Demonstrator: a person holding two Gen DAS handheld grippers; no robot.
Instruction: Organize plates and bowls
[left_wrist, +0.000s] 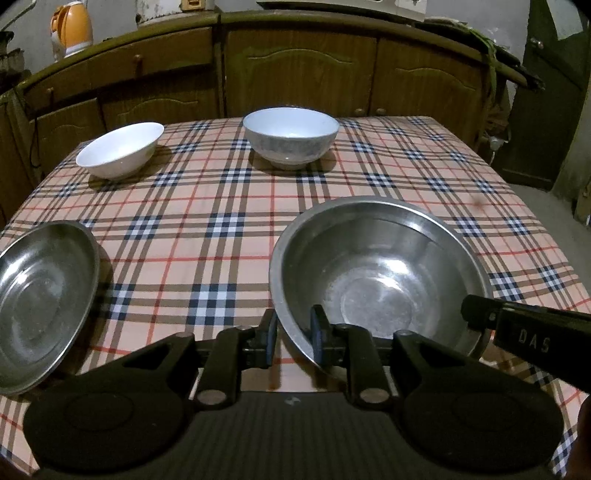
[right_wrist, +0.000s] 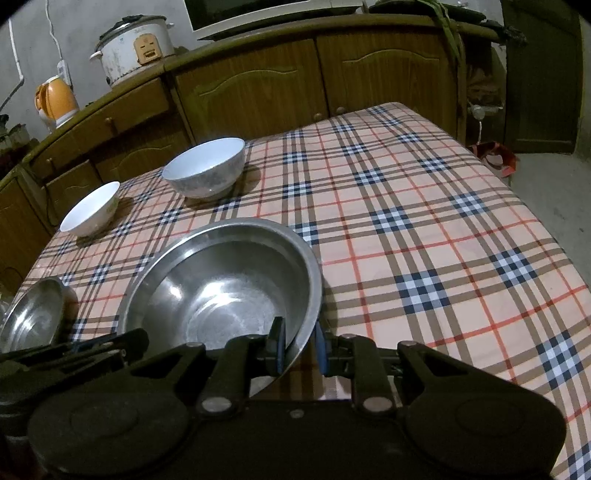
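Both claws sit low and level, side by side. The left claw (left_wrist: 293, 338) has its 2 blue-padded fingers (left_wrist: 317, 332) pinched nearly together. The right claw (right_wrist: 301, 345) does the same beside it, its fingers (right_wrist: 277, 345) also narrowly gapped, angled slightly leftward.

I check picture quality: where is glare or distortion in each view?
Left wrist: glare streaks inside the steel bowl; the cabinet top bends from fisheye. Right wrist: similar glare in the steel bowl; the table edge curves; corners are dark.
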